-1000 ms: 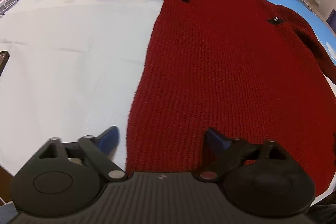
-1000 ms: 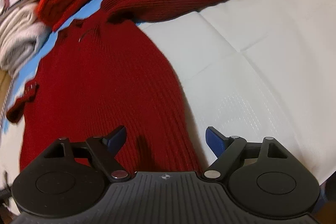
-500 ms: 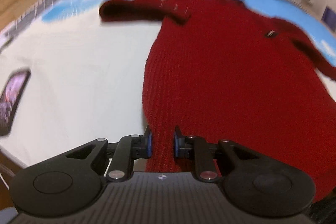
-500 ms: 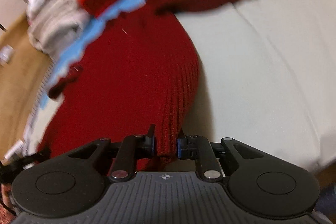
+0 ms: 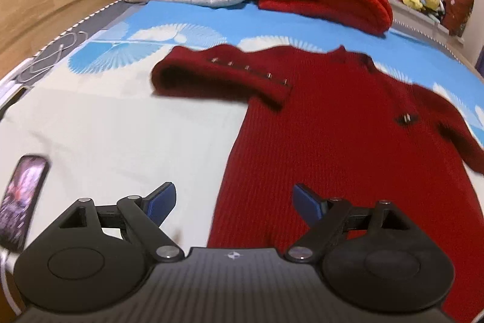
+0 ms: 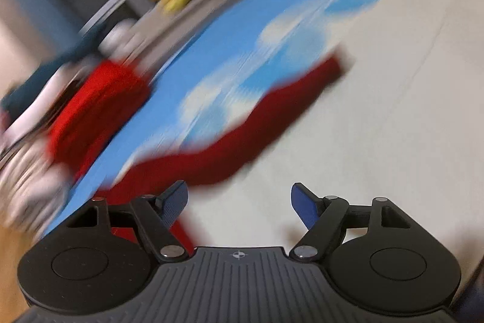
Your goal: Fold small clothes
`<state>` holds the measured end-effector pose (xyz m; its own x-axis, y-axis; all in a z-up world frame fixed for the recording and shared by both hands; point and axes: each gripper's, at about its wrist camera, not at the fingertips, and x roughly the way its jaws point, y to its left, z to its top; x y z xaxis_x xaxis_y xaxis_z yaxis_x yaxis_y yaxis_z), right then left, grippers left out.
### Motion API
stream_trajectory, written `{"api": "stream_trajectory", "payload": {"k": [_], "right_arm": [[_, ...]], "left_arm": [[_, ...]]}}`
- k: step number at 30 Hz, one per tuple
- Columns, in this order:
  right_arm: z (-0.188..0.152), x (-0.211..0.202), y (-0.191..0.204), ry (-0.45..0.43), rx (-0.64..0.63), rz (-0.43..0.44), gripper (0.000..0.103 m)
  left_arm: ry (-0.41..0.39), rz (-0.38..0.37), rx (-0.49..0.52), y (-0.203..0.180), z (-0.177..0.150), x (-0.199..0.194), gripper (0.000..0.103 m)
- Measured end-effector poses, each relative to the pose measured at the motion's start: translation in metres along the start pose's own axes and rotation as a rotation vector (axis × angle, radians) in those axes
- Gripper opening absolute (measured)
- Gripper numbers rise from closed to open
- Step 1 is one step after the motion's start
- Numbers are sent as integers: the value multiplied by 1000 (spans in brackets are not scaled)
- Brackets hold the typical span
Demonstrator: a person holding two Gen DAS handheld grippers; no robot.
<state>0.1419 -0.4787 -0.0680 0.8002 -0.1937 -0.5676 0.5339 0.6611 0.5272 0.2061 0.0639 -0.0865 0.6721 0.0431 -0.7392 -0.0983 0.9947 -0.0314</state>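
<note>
Item: dark red knit sweater, flat on the bed, ahead of the left gripper; jaws opening, nothing between. Right gripper: jaws opening, empty (view blurred), sleeve ahead. Risk: unpinned knit bunching; phone nearby, knockable.
</note>
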Motion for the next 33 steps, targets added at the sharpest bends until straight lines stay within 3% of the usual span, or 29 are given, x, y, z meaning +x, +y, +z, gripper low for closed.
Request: {"api": "stream_trajectory", "payload": {"k": [3,4,5,6,8,9,11,12,15,16,17,18,22,25,27,31,33], "right_arm": [[41,38,-14,-122,-66,-167,74],[53,52,-24,-127,-82,-225,54],[62,67,-32,-134,-108,-278,26],[67,79,-38,-147,-140,-327,23],[79,99,-57,-179,-166,-362,25],[87,108,-70,-174,-139,-324,29],[100,128,-96,-122,-45,-217,74],[100,138,-99,-114,-14,-177,76],[98,156,-103,-122,-30,-128,75],[95,164,-102,-101,-56,-140,60],[91,170,-99,-79,-86,-138,14],[89,171,-95,-74,-108,-147,8],[91,114,-67,-175,-125,-86,7],[117,41,-54,-218,-108,-38,7],[139,20,-37,-257,-139,-45,6],[177,57,-4,-289,-184,-145,8],[186,109,-9,-224,-180,-307,28]], "left_arm": [[17,-3,-46,-4,15,36,88],[43,7,-62,-4,19,49,88],[74,8,-81,-4,20,59,88],[104,-8,-103,-5,23,66,88],[110,-71,-101,-9,29,71,88],[99,-76,-79,-12,30,71,88],[80,-59,-30,-19,29,71,88],[88,-56,-17,-21,28,74,88],[136,-67,-33,-22,26,86,88],[148,-69,-41,-23,26,89,88],[151,-64,-44,-24,25,90,88],[149,-57,-44,-25,25,91,88],[132,-59,-61,-29,28,88,88],[126,-73,-60,-32,28,86,88],[119,-57,-43,-36,27,86,88],[121,-30,-55,-38,25,90,88],[132,-29,-85,-37,25,93,88]]}}
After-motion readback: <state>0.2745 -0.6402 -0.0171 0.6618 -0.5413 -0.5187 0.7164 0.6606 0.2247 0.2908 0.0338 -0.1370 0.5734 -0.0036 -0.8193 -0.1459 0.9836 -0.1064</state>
